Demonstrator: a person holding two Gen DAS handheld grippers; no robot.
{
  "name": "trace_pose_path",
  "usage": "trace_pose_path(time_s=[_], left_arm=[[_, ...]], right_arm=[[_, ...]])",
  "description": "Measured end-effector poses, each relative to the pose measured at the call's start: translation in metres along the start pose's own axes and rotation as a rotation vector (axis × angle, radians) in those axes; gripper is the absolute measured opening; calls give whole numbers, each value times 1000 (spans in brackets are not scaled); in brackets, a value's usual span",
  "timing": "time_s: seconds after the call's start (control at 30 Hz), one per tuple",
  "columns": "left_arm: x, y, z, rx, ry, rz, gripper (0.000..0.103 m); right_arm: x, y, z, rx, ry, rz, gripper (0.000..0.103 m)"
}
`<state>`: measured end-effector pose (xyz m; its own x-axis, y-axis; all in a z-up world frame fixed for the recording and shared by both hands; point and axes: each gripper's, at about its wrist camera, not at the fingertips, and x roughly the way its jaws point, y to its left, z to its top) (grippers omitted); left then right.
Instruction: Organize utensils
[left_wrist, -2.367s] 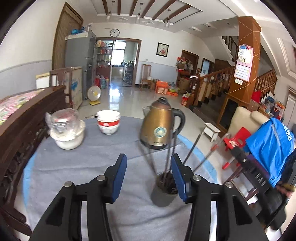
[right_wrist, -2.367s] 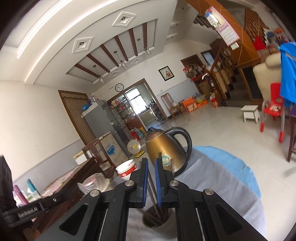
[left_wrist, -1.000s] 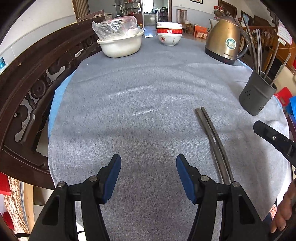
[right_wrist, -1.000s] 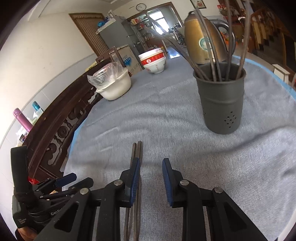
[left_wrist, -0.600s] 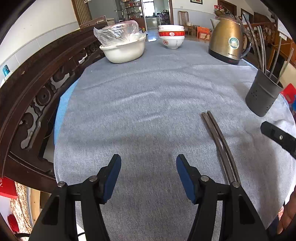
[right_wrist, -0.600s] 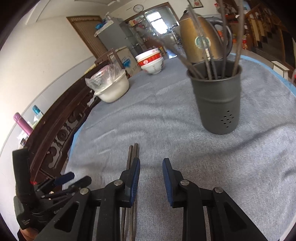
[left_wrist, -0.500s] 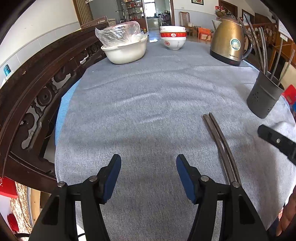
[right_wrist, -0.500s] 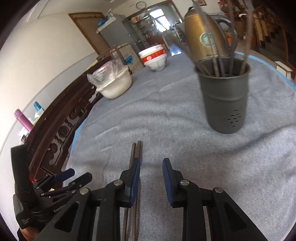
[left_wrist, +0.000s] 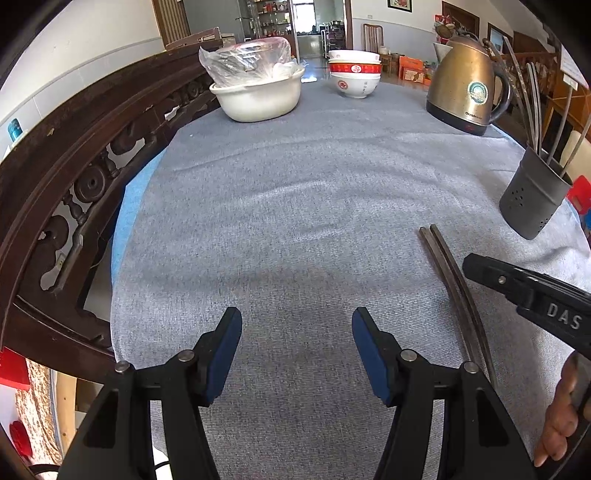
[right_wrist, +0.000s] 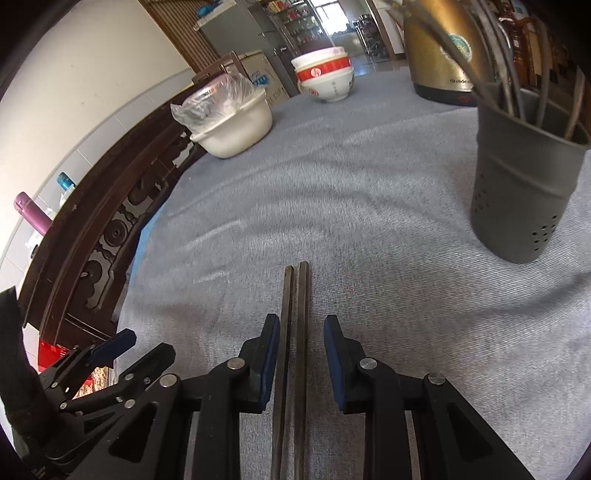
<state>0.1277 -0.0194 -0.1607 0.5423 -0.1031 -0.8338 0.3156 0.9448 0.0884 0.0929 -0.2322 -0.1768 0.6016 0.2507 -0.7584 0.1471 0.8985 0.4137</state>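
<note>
Both tools are matte black plastic with blue pads lining the fingers and silver round pivot screws. The right tool (right_wrist: 300, 354) bears white "DAS" lettering; the left tool (left_wrist: 296, 350) shows none.

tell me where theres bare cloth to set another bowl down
The widest bare patch of grey cloth lies between the white basin, the gold kettle and the dark chopstick pair. The right edge is crowded by the grey utensil cup and the right gripper.
</note>
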Motion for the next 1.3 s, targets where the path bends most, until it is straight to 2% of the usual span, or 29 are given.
trace_pose_path(time_s=[0.07,0.27,0.37,0.5,0.63,0.8,0.97,1.1,1.3], left_arm=[[2,2,0,-5,5,-3,63],[3,6,1,-7,7,-7,63],[4,7,1,-9,11,-8,63],[7,7,1,-16,22,-15,63],[6,5,1,-11,21,-19,63],[4,5,2,-5,17,-16,63],[4,10,3,-14,23,-9,63],[6,5,9,-18,38,-40,63],[11,-22,30,16,72,-128,63]], right_arm=[[5,2,0,-4,13,-14,27],[12,3,-1,-26,25,-56,18],[11,3,-1,-50,18,-87,18],[7,-3,3,-12,16,-54,18],[8,1,8,-11,15,-56,19],[25,2,10,-23,40,-104,16],[18,-5,8,-50,32,-153,12],[7,-25,7,-25,26,-178,12],[6,-46,19,84,44,-146,14]])
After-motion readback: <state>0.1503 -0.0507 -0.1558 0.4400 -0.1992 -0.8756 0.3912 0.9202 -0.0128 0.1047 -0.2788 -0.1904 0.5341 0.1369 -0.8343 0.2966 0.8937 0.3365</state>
